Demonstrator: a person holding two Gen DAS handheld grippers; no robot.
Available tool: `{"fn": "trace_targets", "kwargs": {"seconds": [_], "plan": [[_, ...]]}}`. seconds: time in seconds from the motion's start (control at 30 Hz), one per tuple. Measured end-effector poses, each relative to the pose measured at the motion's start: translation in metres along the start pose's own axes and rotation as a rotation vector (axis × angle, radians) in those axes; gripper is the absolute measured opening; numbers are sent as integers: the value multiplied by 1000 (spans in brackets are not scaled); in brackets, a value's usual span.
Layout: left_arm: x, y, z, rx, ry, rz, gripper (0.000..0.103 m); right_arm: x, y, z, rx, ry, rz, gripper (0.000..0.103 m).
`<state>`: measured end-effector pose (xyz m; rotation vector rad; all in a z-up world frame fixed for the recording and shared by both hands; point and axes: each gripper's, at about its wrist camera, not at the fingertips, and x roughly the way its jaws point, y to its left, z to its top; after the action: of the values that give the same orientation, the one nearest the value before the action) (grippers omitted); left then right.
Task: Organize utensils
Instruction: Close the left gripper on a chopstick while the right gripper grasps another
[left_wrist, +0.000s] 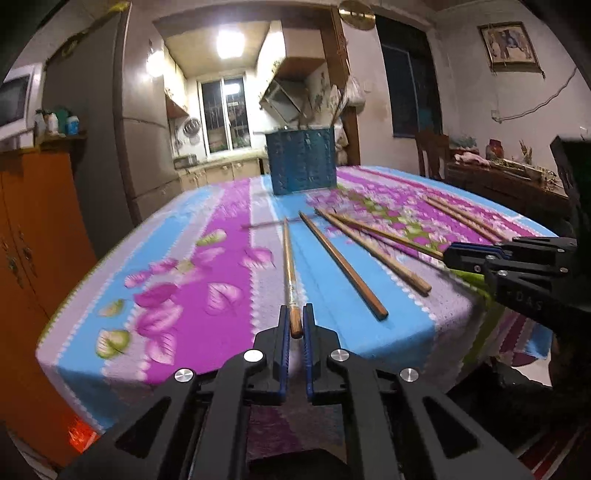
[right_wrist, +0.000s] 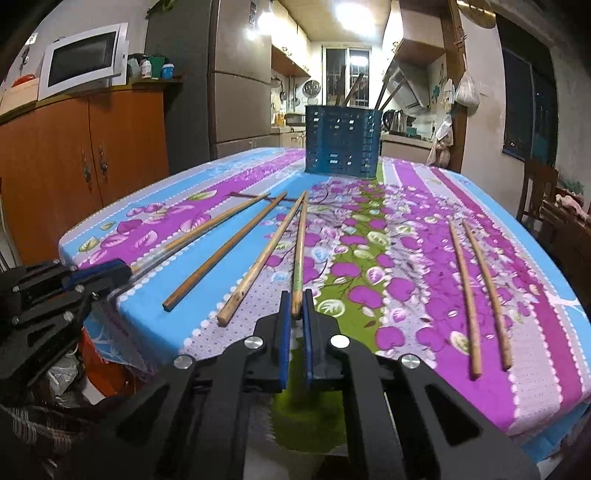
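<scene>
Now, what could go wrong: each gripper holds only the very end of a long stick, so a stick could swing, slip out or drop when it is lifted.
Why it could slip: the chopsticks are thin and smooth, and the pads pinch just the tip.
Bumping: the two grippers are near each other at the front edge of the table, so they could knock together on the way to the holder.
Other sticks: the stick in the right gripper lies touching its neighbour at the far end, so that one could get dragged along.
Left gripper (left_wrist: 296, 314): almost shut, pinching the near end of a pale chopstick (left_wrist: 289, 266) that points away toward the holder.
Right gripper (right_wrist: 296, 301): almost shut, pinching the near end of a greenish chopstick (right_wrist: 300, 254).
Still on the cloth: a dark chopstick (right_wrist: 225, 254), a light chopstick (right_wrist: 264, 258) and a pair of chopsticks (right_wrist: 476, 291) off to the right, well apart from the rest.
Blue holder (right_wrist: 341, 140): stands upright at the far side of the table (right_wrist: 535, 280), with some sticks already poking out of its top.
Job so far, I think: just started, most sticks are not in yet.
</scene>
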<state>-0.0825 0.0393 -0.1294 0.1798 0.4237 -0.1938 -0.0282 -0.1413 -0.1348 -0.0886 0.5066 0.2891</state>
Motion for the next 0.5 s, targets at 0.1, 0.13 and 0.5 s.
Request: {"fn": "trace_targets", "kwargs": {"seconds": [0.1,0.13,0.5], "plan": [[-15,4,12,20,-53,36,8,-12,-4,6,6,-31,-9,4],[-19,6,15,21,-64,44,8,-18,-6,9,2,-49,-17,4],[-63,47,85,-28,-229,75,8,-68,-16,66,-106,-204,-25,4]]}}
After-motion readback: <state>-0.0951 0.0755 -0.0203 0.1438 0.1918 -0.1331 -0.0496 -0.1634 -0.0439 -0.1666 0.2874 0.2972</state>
